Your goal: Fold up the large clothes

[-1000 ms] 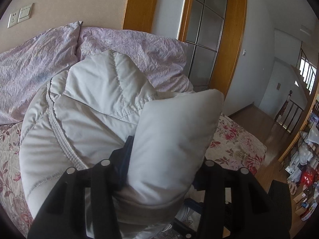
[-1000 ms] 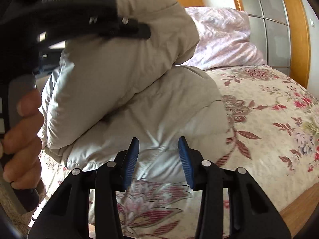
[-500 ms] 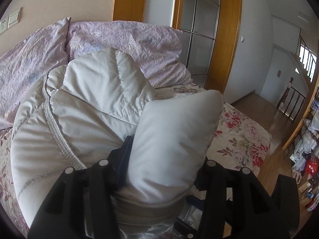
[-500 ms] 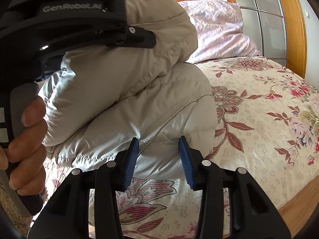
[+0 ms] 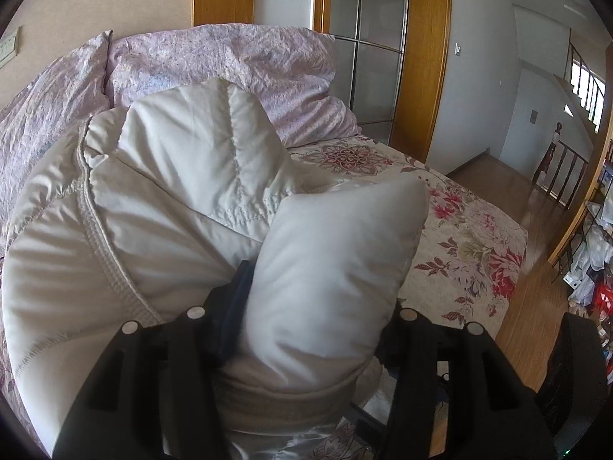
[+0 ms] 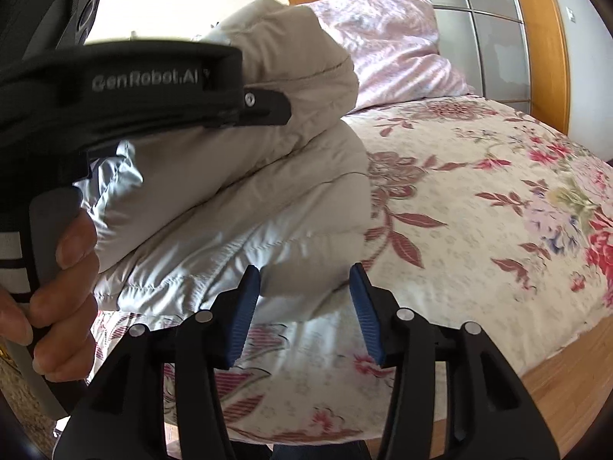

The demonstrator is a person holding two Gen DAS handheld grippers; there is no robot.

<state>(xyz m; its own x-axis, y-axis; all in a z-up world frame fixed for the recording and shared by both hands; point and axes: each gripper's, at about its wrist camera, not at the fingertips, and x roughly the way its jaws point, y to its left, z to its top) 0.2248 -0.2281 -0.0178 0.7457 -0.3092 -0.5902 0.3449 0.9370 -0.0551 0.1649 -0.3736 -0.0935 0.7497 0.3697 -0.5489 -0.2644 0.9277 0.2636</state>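
A bedroom: a bed under a floral bedspread [image 6: 479, 199], with lilac pillows [image 5: 230, 61] against the wall beyond and a wood-framed glass door [image 5: 367, 50] further right.

The left gripper [image 5: 318, 306] is clamped on a thick fold of the pale puffy jacket [image 5: 153, 199]. One blue pad [image 5: 235, 306] shows at the left of the wad, while padding hides the other, and the stuffing bulges up between and ahead of the jaws. The rest of the jacket is heaped just in front of and to the left of this gripper. In the right wrist view, the person's hand [image 6: 57, 268] holds that tool's handle, carrying the upper layer above the lower one. That looks like a fold being laid over, held high so the bulky layer lands squarely.

The right gripper [image 6: 306, 303] is spread wide and holds nothing. Its fingertips sit low at the near edge of the jacket's bottom layer [image 6: 268, 237], which lies on the bedspread directly ahead. It is probably placed there to pin or take that edge as the top layer comes down.
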